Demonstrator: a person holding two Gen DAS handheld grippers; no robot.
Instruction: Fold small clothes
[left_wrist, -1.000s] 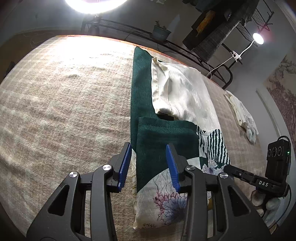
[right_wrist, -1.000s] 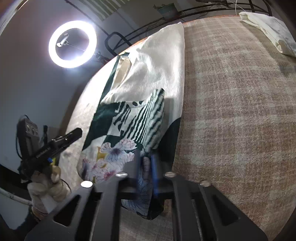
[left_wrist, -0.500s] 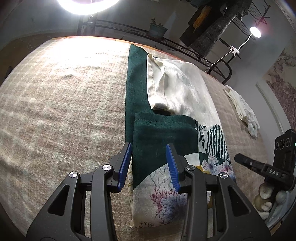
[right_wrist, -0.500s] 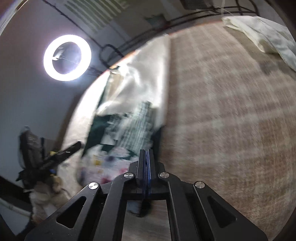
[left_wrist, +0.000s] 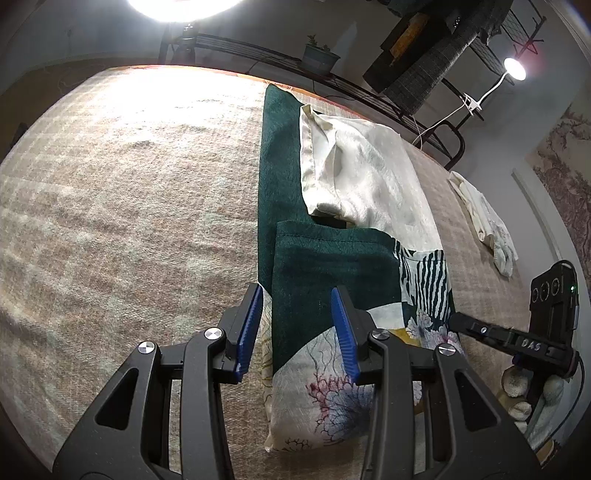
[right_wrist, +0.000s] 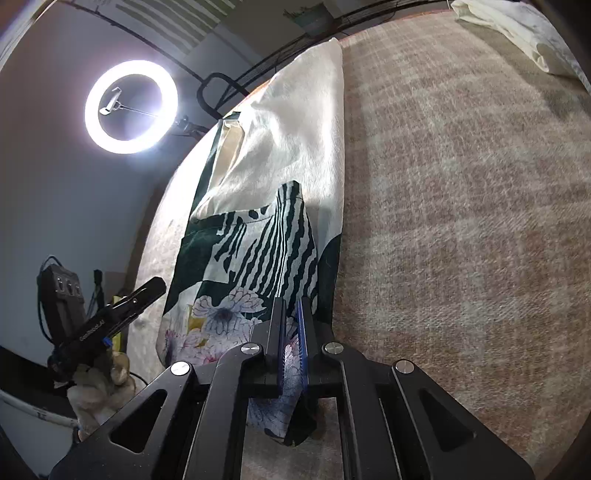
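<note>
A patchwork garment (left_wrist: 332, 280) of dark green, cream, zebra-stripe and flower print lies lengthwise on the plaid table cover, its near end folded over itself. My left gripper (left_wrist: 297, 325) is open and hovers over the folded near end, holding nothing. In the right wrist view the same garment (right_wrist: 266, 236) stretches away from me. My right gripper (right_wrist: 291, 332) is nearly closed on the flower-print near edge, and the cloth hangs down between the blue pads (right_wrist: 301, 332).
A crumpled cream cloth (left_wrist: 484, 225) lies to the right on the table; it also shows at the far corner in the right wrist view (right_wrist: 524, 33). A ring light (right_wrist: 129, 107), metal racks and a potted plant (left_wrist: 319, 55) stand behind the table's far edge.
My right gripper swung fast, blurring the view, and now grips the flower-print edge again. My left gripper stayed open over the folded end and shifted only slightly.
</note>
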